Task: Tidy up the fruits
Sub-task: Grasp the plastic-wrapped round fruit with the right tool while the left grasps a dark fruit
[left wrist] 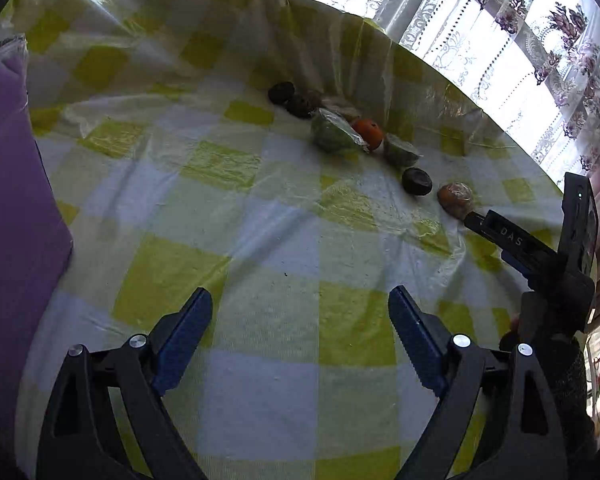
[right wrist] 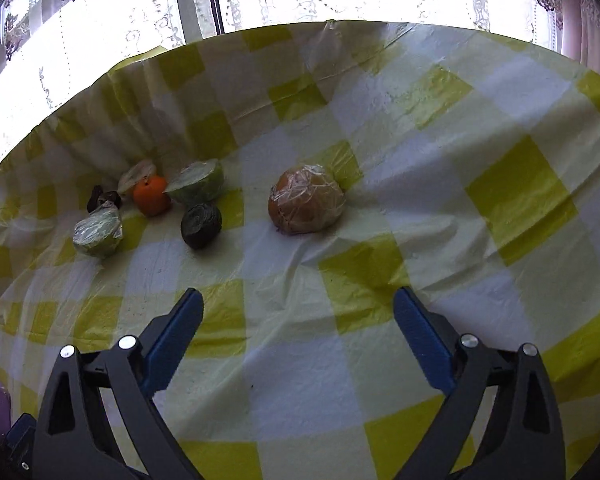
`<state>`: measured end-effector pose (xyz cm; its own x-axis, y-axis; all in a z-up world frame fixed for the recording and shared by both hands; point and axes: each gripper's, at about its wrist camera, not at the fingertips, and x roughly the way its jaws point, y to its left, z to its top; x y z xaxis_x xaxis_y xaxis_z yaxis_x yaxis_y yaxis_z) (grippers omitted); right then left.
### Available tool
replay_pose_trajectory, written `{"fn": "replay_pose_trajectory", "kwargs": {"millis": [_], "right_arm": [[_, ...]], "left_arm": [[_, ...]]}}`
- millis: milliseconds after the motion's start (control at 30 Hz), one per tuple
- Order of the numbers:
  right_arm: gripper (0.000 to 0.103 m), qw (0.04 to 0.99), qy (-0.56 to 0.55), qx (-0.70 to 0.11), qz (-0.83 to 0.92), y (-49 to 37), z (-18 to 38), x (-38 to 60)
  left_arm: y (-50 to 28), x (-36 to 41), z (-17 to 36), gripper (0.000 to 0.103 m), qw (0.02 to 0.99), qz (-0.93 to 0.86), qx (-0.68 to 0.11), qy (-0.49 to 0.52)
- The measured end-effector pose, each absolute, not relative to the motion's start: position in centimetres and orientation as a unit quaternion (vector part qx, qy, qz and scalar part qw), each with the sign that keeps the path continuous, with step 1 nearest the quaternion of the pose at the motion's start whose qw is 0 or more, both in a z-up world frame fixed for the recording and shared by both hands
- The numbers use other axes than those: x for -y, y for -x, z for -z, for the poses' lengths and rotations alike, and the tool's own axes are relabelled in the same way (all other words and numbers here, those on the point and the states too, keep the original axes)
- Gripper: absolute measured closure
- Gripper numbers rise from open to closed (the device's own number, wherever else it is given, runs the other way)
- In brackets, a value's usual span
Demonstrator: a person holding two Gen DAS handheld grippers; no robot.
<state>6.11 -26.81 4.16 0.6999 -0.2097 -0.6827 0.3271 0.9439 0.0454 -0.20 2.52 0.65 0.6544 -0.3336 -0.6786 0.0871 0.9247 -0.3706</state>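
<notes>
Fruits lie in a loose cluster on a crinkled yellow-and-white checked tablecloth (right wrist: pixel 380 380), left of centre in the right wrist view: a glossy film-wrapped brown fruit (right wrist: pixel 307 199) apart at centre, a ridged dark fruit (right wrist: pixel 201 225), a smooth orange (right wrist: pixel 151 195), and two wrapped green halves (right wrist: pixel 199 187) (right wrist: pixel 98 233). Right gripper (right wrist: pixel 298 312) sits low, aimed at the brown fruit, jaws spread wide, empty. Left gripper (left wrist: pixel 300 312) likewise gapes, holding nothing, at lower frame.
</notes>
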Motion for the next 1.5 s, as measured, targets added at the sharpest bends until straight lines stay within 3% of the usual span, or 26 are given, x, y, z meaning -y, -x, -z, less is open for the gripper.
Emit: {"fn": "replay_pose_trajectory", "kwargs": {"millis": [200, 633, 700, 1267, 1500], "right_arm": [[0.028, 0.909, -0.051, -0.382, 0.160, -11.4, -3.9, 28.1], [0.028, 0.885, 0.010, -0.432, 0.174, -17.5, -2.6, 27.8], [0.040, 0.888, 0.002, -0.429, 0.169, -16.8, -2.7, 27.8], [0.040, 0.919, -0.142, -0.359, 0.083, -1.0, -3.6, 26.7], [0.040, 0.918, -0.230, -0.287, 0.149, 3.4, -4.1, 29.7]], "left_arm": [[0.3, -2.4, -0.7, 0.017, 0.896, 0.123, -0.397, 0.153], [0.3, -2.4, -0.7, 0.017, 0.897, 0.121, -0.393, 0.159], [0.3, -2.4, -0.6, 0.017, 0.898, 0.121, -0.393, 0.159], [-0.1, -2.4, -0.7, 0.017, 0.894, 0.126, -0.402, 0.152], [-4.7, 4.7, -1.5, 0.017, 0.902, 0.160, -0.399, 0.044]]}}
